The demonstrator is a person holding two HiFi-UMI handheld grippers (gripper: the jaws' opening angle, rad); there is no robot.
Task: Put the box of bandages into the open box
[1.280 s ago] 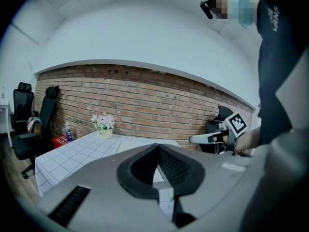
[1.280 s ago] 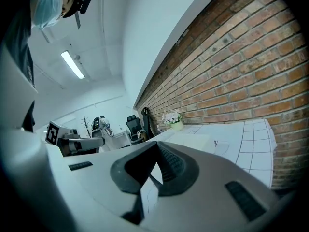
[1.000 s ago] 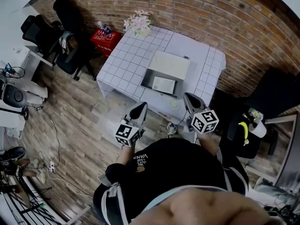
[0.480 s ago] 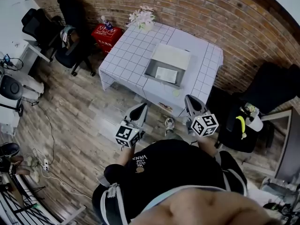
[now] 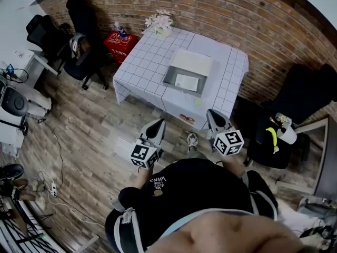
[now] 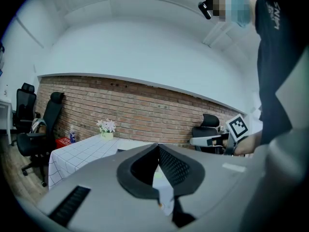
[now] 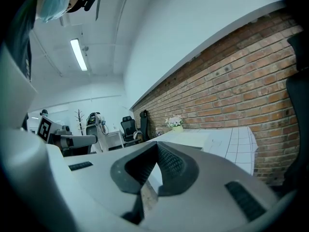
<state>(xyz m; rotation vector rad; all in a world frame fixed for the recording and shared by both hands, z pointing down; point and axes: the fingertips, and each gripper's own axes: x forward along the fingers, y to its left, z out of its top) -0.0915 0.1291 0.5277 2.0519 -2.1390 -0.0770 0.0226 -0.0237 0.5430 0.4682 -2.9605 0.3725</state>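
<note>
The open box (image 5: 171, 78) stands on the table with the white checked cloth (image 5: 142, 62), its lid (image 5: 190, 62) folded back toward the brick wall. A flat white thing (image 5: 186, 82) lies inside it; I cannot tell whether that is the box of bandages. Both grippers hang over the wooden floor in front of the table, short of its near edge. My left gripper (image 5: 157, 124) (image 6: 158, 146) is shut with nothing in it. My right gripper (image 5: 213, 115) (image 7: 157, 144) is shut and empty too. Each gripper shows at the side of the other's view.
A vase of flowers (image 5: 159, 22) stands at the table's far corner, and a small pale green thing (image 5: 197, 102) lies near its front edge. Black office chairs (image 5: 79, 30) and a red crate (image 5: 120, 42) stand to the left, and another chair (image 5: 303, 104) to the right.
Both grippers have drawn back from the table's front edge together with the person. The table now sits a little farther off in the head view. The jaws stayed shut.
</note>
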